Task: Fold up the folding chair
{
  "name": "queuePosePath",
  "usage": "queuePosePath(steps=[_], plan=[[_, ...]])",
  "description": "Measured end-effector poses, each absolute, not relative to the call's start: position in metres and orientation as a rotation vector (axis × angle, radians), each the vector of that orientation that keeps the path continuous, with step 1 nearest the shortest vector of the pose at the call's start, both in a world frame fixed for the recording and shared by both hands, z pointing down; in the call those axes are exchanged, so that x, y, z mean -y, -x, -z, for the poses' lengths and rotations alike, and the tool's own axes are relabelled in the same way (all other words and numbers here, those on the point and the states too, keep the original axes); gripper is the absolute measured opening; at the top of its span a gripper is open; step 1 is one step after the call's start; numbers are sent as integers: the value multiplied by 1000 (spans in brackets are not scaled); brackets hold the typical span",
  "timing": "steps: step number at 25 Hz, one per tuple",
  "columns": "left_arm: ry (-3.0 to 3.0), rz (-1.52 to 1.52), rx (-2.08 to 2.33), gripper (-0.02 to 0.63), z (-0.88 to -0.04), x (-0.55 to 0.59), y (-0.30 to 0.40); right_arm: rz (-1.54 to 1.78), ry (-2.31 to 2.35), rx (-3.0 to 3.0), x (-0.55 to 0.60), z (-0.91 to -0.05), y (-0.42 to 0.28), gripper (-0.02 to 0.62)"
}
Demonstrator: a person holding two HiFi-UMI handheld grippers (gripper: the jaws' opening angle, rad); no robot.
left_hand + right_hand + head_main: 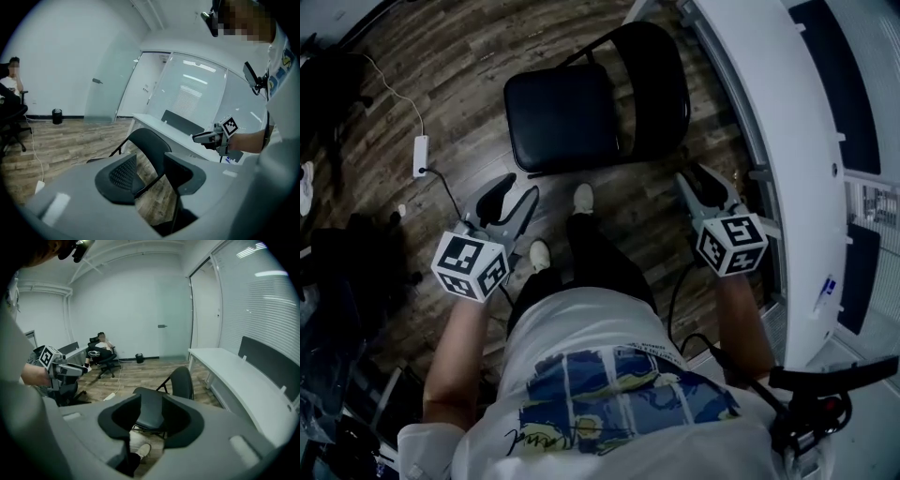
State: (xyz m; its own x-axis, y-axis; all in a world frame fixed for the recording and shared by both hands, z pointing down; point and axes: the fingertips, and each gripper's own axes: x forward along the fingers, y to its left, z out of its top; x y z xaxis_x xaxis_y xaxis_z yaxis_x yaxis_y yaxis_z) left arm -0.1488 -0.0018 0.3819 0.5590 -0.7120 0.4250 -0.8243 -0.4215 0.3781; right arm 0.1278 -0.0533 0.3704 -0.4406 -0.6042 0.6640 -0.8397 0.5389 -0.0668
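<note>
Not started yet: facing the chair (581,112), fully open with its seat flat on the floor (459,84) just ahead, with left gripper (514,192) and right gripper (694,178) both spread and empty, near its front corners, all folding left to do.

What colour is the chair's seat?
The seat is black. The head view shows it best.

folding chair (595,98) | black | unfolded | upright on floor
</note>
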Motion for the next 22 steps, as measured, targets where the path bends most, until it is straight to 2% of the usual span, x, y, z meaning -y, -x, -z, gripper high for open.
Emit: queuePosePath(steps=[8, 22], plan=[[-2114, -293, 1266, 200, -434, 48, 147, -613, -1183, 2082, 117, -441, -173, 149], [-1887, -318, 1304, 245, -544, 91, 163, -863, -1232, 1994, 187, -522, -206, 239]])
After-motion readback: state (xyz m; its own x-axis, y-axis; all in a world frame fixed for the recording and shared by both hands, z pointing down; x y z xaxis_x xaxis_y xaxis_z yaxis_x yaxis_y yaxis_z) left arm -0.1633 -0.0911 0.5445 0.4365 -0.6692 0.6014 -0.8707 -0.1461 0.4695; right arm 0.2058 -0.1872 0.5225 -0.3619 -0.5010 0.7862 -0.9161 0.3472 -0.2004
